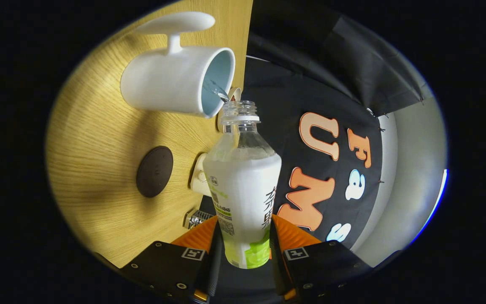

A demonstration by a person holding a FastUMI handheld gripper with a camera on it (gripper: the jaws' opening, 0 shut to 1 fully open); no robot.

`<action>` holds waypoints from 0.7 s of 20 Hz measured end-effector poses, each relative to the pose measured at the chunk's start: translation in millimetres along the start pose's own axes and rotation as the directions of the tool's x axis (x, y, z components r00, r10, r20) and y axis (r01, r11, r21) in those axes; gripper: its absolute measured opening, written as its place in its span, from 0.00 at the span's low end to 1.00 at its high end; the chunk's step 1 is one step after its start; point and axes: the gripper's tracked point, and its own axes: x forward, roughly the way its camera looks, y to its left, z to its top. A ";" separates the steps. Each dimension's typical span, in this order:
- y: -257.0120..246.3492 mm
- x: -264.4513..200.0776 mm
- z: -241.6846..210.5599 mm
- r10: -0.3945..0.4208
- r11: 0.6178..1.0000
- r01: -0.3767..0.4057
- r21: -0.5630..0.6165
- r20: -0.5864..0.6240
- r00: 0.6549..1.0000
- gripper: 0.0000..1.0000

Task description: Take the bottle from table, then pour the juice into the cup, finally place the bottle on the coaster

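My gripper (243, 242) is shut on a clear plastic bottle (243, 185) with a white and green label, both fingers pressing its lower body. The whole view is rolled, so the bottle is tipped on its side. Its uncapped mouth (239, 106) sits right at the rim of a white cup (175, 80) with a pale blue inside. A thin clear stream (217, 89) runs from the mouth into the cup. The cup stands on the wooden table (99, 139), handle pointing away from the bottle. A round dark brown coaster (154, 171) lies on the table beside the cup, apart from it.
Small white clamps (198, 177) and a metal bracket (196, 218) sit at the table's edge close to the bottle. Black cloth of the booth wall hangs beyond the table edge, with a pale grey surface past it.
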 end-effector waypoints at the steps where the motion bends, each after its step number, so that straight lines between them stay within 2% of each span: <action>1: -1.0 -1.0 0.3 -0.001 1.000 0.001 -0.003 0.000 1.000 0.53; 14: -8.3 3.4 -2.8 0.001 0.995 -0.001 -0.101 0.003 1.000 0.53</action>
